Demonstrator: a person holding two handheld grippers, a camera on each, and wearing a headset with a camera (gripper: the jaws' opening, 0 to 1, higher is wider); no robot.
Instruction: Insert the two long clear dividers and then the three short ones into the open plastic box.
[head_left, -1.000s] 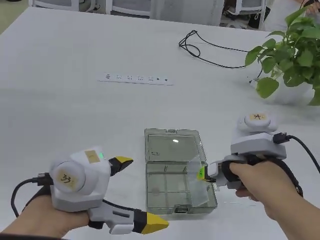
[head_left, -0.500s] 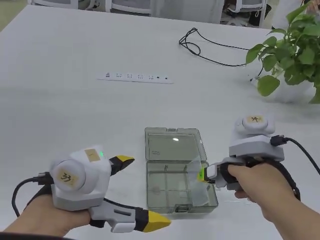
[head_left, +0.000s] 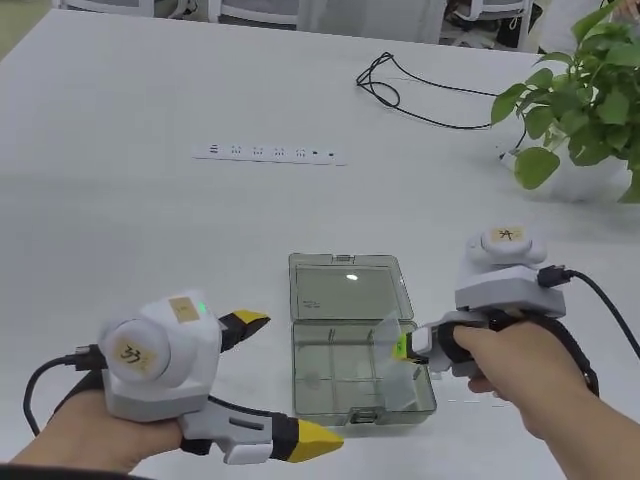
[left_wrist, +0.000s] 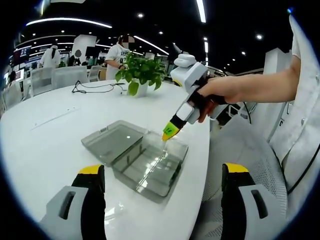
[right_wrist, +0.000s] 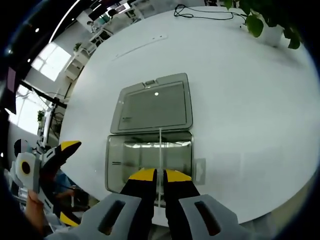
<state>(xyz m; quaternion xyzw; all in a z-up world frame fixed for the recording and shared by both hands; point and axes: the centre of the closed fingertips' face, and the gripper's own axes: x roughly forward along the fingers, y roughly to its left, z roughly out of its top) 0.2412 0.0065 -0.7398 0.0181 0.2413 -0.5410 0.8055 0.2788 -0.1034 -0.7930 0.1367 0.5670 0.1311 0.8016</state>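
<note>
My left gripper hangs at 9 o'clock of the open plastic box. Its jaws are spread wide with nothing between them, and the tips sit just beside the tray's left wall. The box lies flat on the tabletop, lid folded back toward 12, tray toward me. Over the tray's right part stands a clear divider, pinched by its upper edge in my right gripper, whose jaws are drawn narrow onto it. The divider's long axis runs 12 to 6, hinge wall to near wall, and its lower edge looks to be inside the tray. I judge the seating push falls to the right gripper, straight down, while the left could steady the box.
</note>
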